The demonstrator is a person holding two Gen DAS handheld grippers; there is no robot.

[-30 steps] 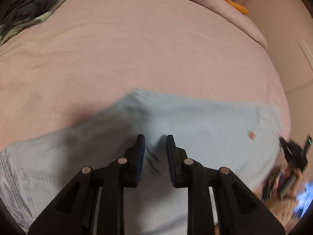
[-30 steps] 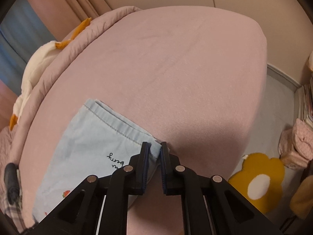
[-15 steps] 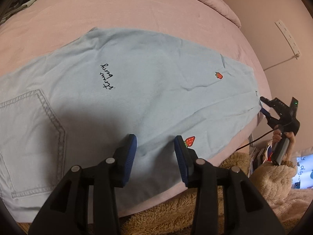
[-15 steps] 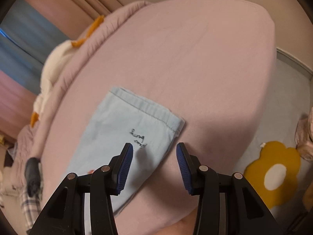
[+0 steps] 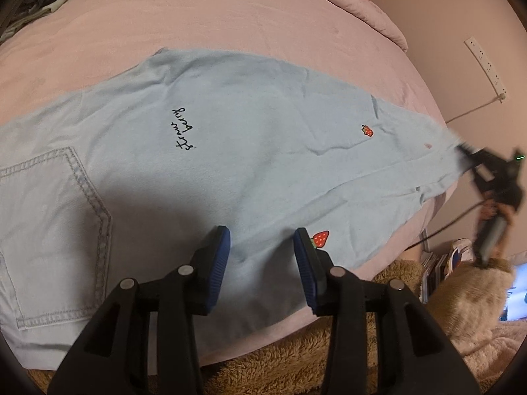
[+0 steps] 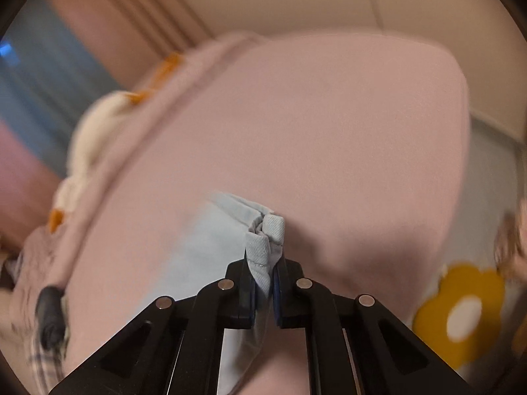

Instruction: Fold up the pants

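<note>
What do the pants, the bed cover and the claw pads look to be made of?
Pants: likely light-blue denim, soft and matte; twill weave shows at the hem and contrast stitching rims the back pocket. Bed cover: pink, matte, faintly napped, maybe velvety microfibre; hard to tell. Claw pads: blue, finely ribbed, probably rubber or soft plastic, on black plastic fingers.

The left wrist view looks down from above the pants (image 5: 230, 151) spread on the bed (image 5: 230, 23). The right wrist view sits close at the hem (image 6: 263, 247), facing across the same bed (image 6: 329, 125).
</note>
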